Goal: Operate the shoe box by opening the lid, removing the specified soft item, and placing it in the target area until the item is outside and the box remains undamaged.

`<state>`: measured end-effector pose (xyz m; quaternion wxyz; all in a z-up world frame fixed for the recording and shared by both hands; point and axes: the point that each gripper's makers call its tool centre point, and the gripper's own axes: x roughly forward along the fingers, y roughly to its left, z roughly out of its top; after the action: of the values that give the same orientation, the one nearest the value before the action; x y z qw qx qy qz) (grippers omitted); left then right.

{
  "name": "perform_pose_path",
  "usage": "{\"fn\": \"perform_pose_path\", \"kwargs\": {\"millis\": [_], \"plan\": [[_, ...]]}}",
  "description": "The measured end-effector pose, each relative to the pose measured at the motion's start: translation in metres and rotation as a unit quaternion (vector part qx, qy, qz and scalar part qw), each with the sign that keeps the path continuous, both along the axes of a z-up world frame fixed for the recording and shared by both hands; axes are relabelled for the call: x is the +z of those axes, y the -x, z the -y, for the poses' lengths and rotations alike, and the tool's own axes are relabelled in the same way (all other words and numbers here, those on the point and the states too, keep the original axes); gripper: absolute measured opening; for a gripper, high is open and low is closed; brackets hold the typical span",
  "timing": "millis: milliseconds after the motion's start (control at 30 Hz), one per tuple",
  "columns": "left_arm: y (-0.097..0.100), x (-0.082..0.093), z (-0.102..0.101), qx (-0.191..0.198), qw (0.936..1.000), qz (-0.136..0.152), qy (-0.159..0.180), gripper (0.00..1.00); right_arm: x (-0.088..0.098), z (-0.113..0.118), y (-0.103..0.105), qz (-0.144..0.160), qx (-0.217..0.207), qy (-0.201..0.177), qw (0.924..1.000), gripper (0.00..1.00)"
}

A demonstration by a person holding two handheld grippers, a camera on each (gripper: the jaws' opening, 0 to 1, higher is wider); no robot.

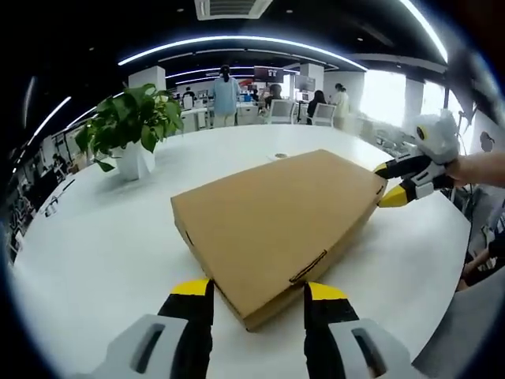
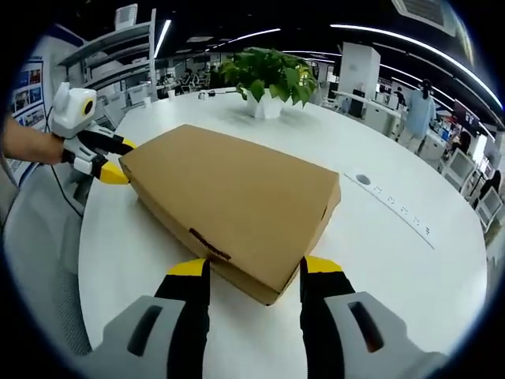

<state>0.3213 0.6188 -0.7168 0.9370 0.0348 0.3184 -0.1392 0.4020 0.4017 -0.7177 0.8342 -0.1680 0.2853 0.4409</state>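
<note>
A flat brown cardboard shoe box [image 1: 276,217] lies with its lid down on a white round table [image 1: 102,245]. In the left gripper view, my left gripper [image 1: 258,290] is open, its yellow-tipped jaws standing on either side of the box's near corner. My right gripper [image 1: 392,183] reaches in from the right at the box's far corner, held by a hand. In the right gripper view, the box [image 2: 233,201] lies ahead, and my right gripper [image 2: 254,267] is open astride its near corner. The left gripper [image 2: 110,160] sits at the far left corner. The soft item is hidden.
A potted green plant [image 1: 130,130] in a white pot stands on the table behind the box, also seen as the plant [image 2: 268,79]. A small round socket [image 2: 363,180] is set in the tabletop. A grey chair [image 2: 31,260] stands at the table's edge. People stand far off.
</note>
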Motion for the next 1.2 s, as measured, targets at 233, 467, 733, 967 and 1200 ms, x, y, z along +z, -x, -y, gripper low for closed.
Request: {"fn": "perform_pose_path", "kwargs": {"millis": [233, 467, 733, 967, 1200], "plan": [[0.006, 0.000, -0.007, -0.020, 0.9998, -0.007, 0.000, 0.45, 0.000, -0.004, 0.014, -0.005, -0.018, 0.007, 0.9998, 0.41], [0.010, 0.001, -0.015, -0.043, 0.9989, -0.016, -0.004, 0.45, 0.000, -0.008, 0.029, -0.009, -0.039, 0.006, 0.9992, 0.41], [0.018, 0.000, -0.026, -0.071, 0.9971, -0.024, -0.008, 0.45, 0.001, -0.015, 0.049, -0.018, -0.063, -0.003, 0.9978, 0.40], [0.025, 0.001, -0.035, -0.096, 0.9947, -0.032, -0.012, 0.45, 0.002, -0.021, 0.069, -0.023, -0.071, -0.014, 0.9971, 0.39], [0.035, 0.003, -0.042, -0.123, 0.9914, -0.042, -0.018, 0.45, 0.003, -0.027, 0.089, -0.025, -0.074, -0.023, 0.9966, 0.36]]}}
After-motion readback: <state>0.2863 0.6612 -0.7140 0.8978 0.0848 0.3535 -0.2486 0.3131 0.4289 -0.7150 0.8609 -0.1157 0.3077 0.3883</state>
